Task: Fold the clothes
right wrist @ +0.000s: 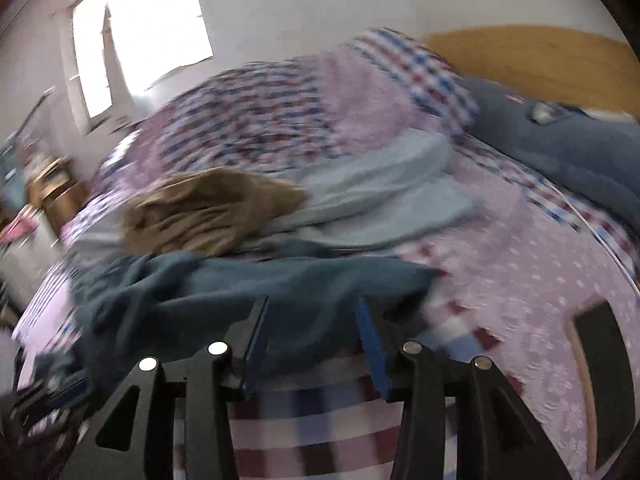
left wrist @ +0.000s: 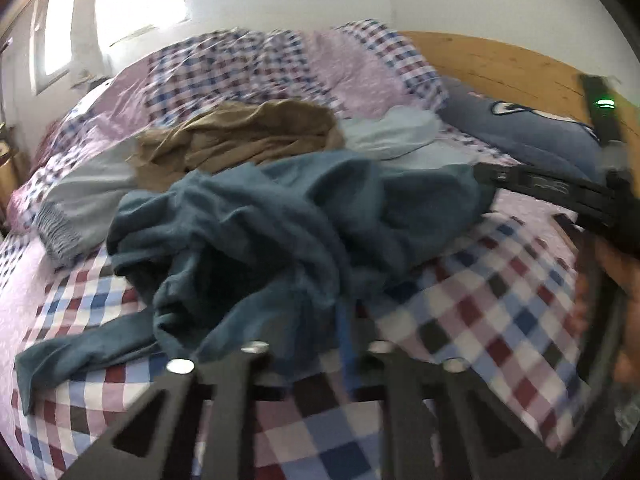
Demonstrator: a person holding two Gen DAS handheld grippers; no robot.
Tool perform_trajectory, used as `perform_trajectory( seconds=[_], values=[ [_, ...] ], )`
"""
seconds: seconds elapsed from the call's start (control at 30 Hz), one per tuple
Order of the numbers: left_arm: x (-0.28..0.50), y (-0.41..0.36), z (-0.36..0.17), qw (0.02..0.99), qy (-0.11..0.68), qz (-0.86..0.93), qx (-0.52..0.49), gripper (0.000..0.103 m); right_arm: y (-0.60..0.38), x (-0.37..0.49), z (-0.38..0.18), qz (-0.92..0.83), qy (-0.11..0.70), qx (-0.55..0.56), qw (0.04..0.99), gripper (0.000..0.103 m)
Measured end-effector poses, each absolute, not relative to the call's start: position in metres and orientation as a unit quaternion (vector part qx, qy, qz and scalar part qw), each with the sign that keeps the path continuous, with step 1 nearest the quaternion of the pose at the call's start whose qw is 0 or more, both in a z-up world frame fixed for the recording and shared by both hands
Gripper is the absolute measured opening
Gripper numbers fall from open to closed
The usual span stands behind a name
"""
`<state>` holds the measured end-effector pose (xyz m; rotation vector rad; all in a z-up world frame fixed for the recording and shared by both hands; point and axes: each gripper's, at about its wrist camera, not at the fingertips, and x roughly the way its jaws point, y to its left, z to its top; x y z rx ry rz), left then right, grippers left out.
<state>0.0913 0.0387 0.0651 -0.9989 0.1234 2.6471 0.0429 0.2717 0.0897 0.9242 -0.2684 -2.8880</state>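
The teal garment (left wrist: 280, 232) lies crumpled in a heap on the bed, toward its near edge, with one sleeve (left wrist: 80, 356) trailing out flat toward the near left corner. Its near folds reach the left gripper (left wrist: 320, 344). The fingers of this gripper stand close together and the cloth bunches up around them; blur hides the tips, so a grip on the fabric cannot be confirmed.

The right gripper (right wrist: 312, 320) hovers at the near edge of the same teal garment (right wrist: 256, 280). Its blue-lined fingers (right wrist: 370, 340) stand moderately apart. The cloth lies beyond the gap and is not pinched.

Behind the teal garment lies a tan garment (left wrist: 240, 136), bunched, near the middle of the bed. A light grey garment (left wrist: 80, 200) with a gathered hem extends from under it toward the left edge of the bed. A pale blue garment (left wrist: 396, 132) lies just right of the tan one.

All items rest on a checked and pink floral bedcover (left wrist: 500, 280). A dark blue pillow (left wrist: 532, 132) sits against the wooden headboard (left wrist: 500, 64) at the far right corner. A window (right wrist: 156, 28) is in the wall beyond the far left side of the bed.
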Motion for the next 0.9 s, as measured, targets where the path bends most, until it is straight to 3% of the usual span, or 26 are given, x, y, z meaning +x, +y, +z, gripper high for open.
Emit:
perform_trajectory(
  seconds=[0.07,0.33,0.57,0.73,0.8,0.87,0.9],
  values=[
    [0.089,0.026,0.069,0.147,0.013,0.930,-0.337,0.009,0.251,0.050,0.093,-0.950,-0.059,0.292,0.091,0.047],
    [0.099,-0.068,0.117,0.125,-0.179,0.952,-0.216,0.007,0.191,0.077,0.096,-0.929,0.024,0.274,0.246,0.050],
    [0.089,-0.132,0.102,0.077,-0.311,0.919,-0.227,0.007,0.156,0.084,0.077,-0.908,0.060,0.299,0.288,0.050],
    [0.088,-0.138,0.099,0.096,-0.332,0.910,-0.229,0.007,0.135,0.077,0.063,-0.899,0.086,0.314,0.294,0.049],
    [0.090,-0.134,0.104,0.111,-0.317,0.916,-0.221,0.007,0.130,0.076,0.059,-0.896,0.093,0.316,0.298,0.039],
    [0.093,-0.131,0.110,0.117,-0.303,0.921,-0.214,0.007,0.131,0.073,0.063,-0.902,0.091,0.308,0.289,0.008],
    [0.095,-0.131,0.113,0.116,-0.297,0.924,-0.210,0.007,0.135,0.072,0.066,-0.907,0.086,0.302,0.282,0.005]
  ],
)
